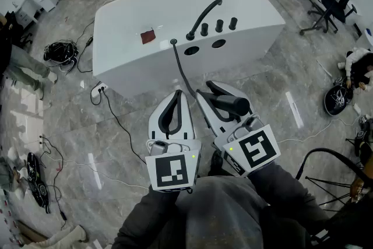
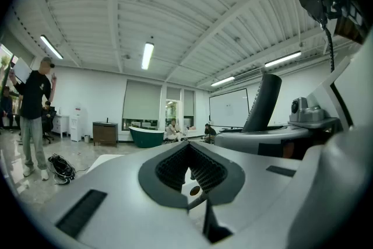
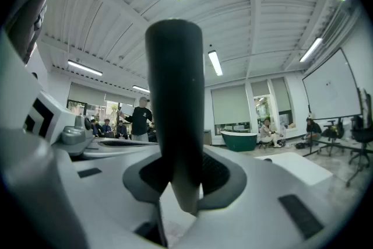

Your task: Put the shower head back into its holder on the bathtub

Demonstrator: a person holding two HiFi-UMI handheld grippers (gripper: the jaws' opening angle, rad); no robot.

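Two closed jaw pairs: the right tool (image 3: 182, 202) grips the shower head (image 3: 175, 96), the left tool (image 2: 195, 195) nothing.

Hose (image 1: 180, 74) lower end hidden behind right gripper (image 1: 205, 89); shower head (image 1: 230, 104) spray face out of sight; red item (image 1: 148, 36) on bathtub (image 1: 131, 17) too small to identify

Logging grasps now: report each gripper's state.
Left gripper: jaws closed, empty.
Right gripper: jaws closed on the shower head.
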